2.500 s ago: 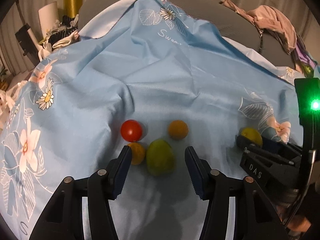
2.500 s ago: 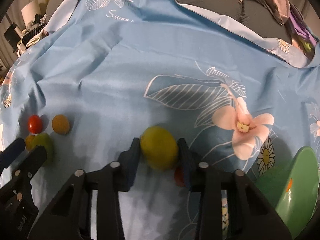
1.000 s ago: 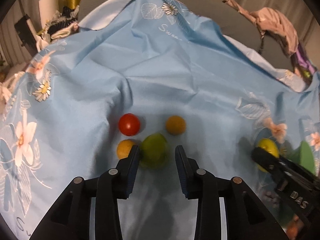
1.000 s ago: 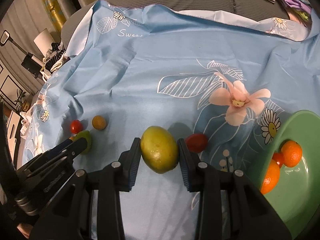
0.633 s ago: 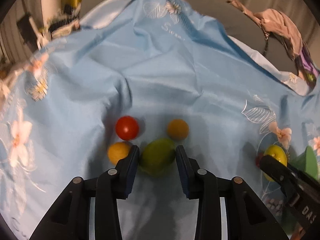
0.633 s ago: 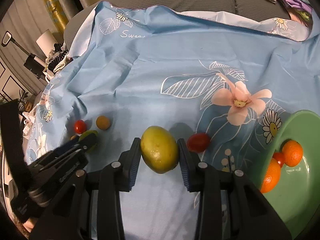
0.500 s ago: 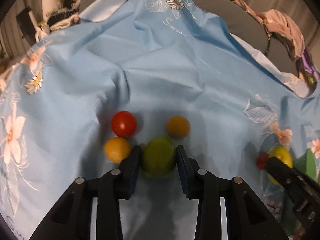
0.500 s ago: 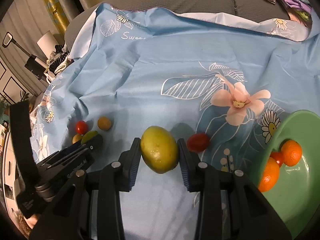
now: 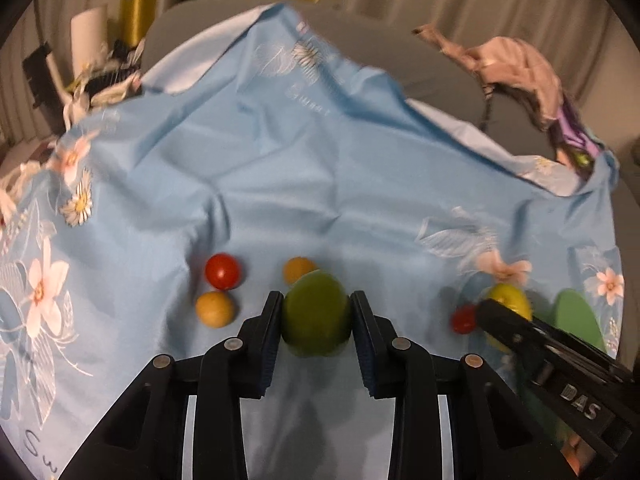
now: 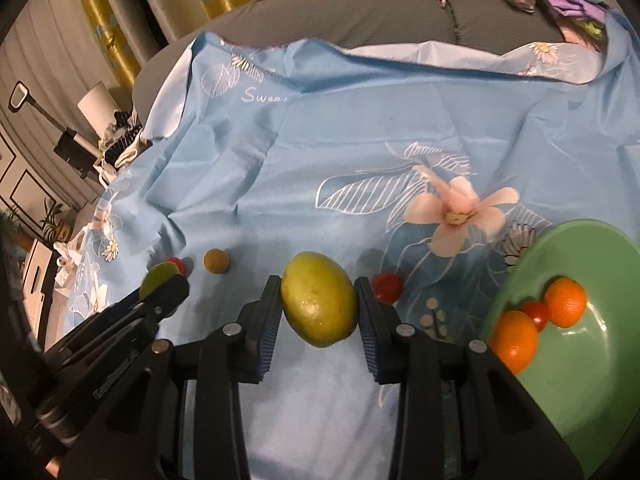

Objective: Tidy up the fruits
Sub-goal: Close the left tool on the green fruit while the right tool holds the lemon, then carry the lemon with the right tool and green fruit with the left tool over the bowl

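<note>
— On the left part of the blue flowered cloth (image 9: 280, 168)?
— A red tomato (image 9: 222, 271), and just beside it, nearer the front edge, a small yellow-orange fruit (image 9: 215, 309). A second small orange fruit (image 9: 297, 269) to their right, partly hidden behind the green fruit (image 9: 316, 314).
— And the left gripper (image 9: 316, 322)?
— Closed on that green fruit, both pads pressed to its sides. Impossible to tell if lifted off the cloth or resting on it.
— Further right?
— The right gripper (image 10: 318, 308), clamped on a yellow-green lemon (image 10: 319, 304), a pad touching each side. Near the middle of the cloth, before the big pink flower print (image 10: 456, 212). Just beside the right pad, a second red tomato (image 10: 387, 287) on the cloth.
— At the right edge?
— A green bowl (image 10: 592, 380), only partly in view. Inside, two oranges (image 10: 564, 302), and between them a small red fruit (image 10: 537, 314), touching both.
— Behind the cloth?
— A grey cushion (image 10: 380, 12) with crumpled pink clothes (image 9: 516, 68) at the far right corner.
</note>
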### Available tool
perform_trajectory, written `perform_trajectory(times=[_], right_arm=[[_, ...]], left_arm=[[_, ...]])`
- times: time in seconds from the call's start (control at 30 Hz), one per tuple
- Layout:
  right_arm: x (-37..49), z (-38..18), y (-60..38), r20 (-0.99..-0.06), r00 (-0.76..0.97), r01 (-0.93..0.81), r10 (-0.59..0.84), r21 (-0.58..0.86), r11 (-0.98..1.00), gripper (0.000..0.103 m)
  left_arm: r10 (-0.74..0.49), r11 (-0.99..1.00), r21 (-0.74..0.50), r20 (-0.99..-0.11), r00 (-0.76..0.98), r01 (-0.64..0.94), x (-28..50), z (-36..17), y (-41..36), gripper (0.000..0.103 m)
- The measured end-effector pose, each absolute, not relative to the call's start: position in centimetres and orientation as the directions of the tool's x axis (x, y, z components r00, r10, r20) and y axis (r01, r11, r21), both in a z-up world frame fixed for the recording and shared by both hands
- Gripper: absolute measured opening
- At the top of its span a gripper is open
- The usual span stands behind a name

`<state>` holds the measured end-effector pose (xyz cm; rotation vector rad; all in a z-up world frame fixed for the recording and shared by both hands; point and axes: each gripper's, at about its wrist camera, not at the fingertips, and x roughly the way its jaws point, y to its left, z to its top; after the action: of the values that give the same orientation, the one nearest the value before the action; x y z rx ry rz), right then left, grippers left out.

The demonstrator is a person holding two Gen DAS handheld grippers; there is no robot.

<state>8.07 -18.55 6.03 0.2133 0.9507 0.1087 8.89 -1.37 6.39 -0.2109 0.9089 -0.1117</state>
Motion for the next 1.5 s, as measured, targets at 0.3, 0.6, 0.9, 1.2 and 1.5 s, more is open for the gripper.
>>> perform_trajectory(times=[0.3,0.6,0.9,1.2,1.5], right_arm=[[5.7,9.1,-20.4,-0.732,0.658,0.027,0.175,0.255,0.967,0.037],[2.7,11.7,-23.8,-0.680,0.730,0.121,0.075,0.237,0.964,0.037],[-0.6,13.3,-26.1,-0.637,0.770,0.206,-0.028,0.206,0.957,0.037],[-3.4,11.6,-28.7,-0.651,0.752,0.322,-0.100,0.230,0.918,0.037],[-5.0,11.2,-31.3,-0.651,0.747,0.390,-0.131,0.271,0.880,0.037]], left_arm=[[-0.274,0.959,-0.250,-0.687,0.673,0.134,6.4,10.4,-3.5,0.034],[-0.336,0.942,-0.247,-0.640,0.691,0.229,4.6,12.2,-5.8,0.034],[-0.411,0.911,-0.253,-0.623,0.666,0.326,3.1,12.7,-8.8,0.034],[-0.470,0.877,-0.249,-0.627,0.621,0.412,1.5,12.4,-11.9,0.034],[-0.511,0.840,-0.248,-0.661,0.549,0.483,0.4,11.1,-15.0,0.034]])
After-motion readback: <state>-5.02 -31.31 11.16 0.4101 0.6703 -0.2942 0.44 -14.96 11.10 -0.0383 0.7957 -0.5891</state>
